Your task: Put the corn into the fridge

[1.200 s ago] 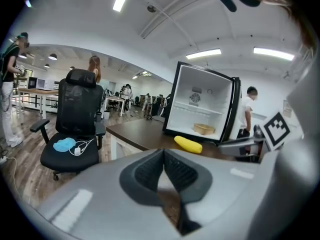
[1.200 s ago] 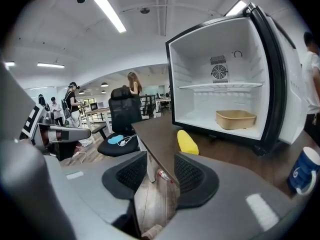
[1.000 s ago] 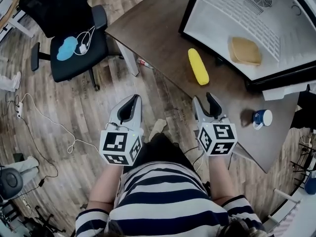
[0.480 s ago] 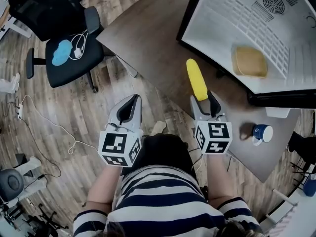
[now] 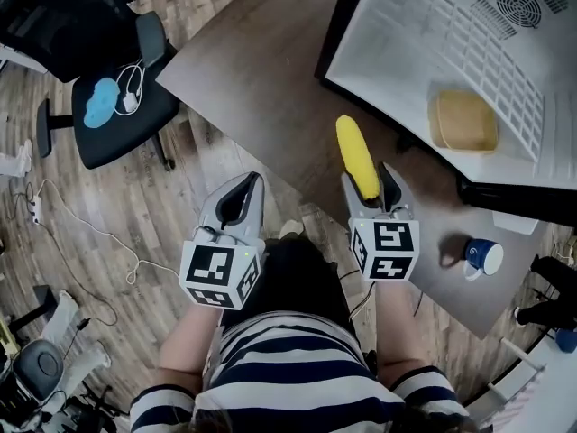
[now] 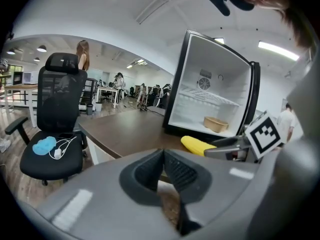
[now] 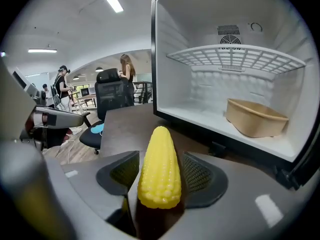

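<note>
A yellow corn cob (image 5: 357, 159) lies on the dark wooden table (image 5: 261, 88), in front of the open mini fridge (image 5: 424, 52). My right gripper (image 5: 368, 177) is open and its jaws have just been opening. The cob's near end (image 7: 159, 169) lies between the pads without being squeezed. In the right gripper view the fridge (image 7: 200, 59) stands close ahead with its white inside showing. My left gripper (image 5: 251, 183) hovers over the floor by the table's edge, shut and empty. From the left gripper view the corn (image 6: 197, 145) shows at the right.
A tan bowl (image 5: 464, 120) sits on the fridge's floor under a white wire shelf (image 7: 235, 59). A blue mug (image 5: 482, 257) stands on the table to the right. A black office chair (image 5: 117, 106) with a blue item and cables is on the left.
Both grippers have moved forward toward the table. The right one has reached the corn, whose near end now lies between its jaws.
</note>
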The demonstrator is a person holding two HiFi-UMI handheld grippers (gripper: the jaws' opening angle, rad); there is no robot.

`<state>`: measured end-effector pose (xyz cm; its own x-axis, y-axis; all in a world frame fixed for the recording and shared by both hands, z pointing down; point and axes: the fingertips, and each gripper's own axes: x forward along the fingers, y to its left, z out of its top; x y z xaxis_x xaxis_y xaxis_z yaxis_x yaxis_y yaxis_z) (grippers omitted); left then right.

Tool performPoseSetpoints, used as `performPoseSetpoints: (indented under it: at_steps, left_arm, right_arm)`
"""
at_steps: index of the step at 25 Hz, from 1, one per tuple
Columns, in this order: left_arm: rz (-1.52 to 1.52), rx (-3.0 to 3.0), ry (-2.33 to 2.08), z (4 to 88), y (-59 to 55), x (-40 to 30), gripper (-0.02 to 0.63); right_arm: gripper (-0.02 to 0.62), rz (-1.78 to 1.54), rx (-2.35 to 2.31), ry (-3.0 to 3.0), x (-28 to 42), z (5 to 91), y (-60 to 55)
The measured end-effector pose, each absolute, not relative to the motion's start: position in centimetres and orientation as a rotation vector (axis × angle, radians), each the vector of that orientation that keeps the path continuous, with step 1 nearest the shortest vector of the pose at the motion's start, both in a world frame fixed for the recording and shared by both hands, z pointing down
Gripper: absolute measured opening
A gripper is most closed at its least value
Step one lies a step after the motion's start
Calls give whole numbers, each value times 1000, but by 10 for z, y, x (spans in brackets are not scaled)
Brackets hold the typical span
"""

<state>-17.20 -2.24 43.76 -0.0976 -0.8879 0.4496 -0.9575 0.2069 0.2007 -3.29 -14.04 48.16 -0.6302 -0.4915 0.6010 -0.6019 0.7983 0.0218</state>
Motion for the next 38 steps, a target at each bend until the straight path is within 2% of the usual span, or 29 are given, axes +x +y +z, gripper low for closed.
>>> performPoseSetpoints:
  at_steps: [18, 38]
  left_arm:
    - [214, 1731, -1964, 459, -46, -173, 0]
    - [232, 1755, -1987, 436, -51, -174, 0]
  right_arm:
    - [259, 239, 725, -2283, -44, 512, -152]
    - [255, 302, 676, -2378, -38, 481, -140]
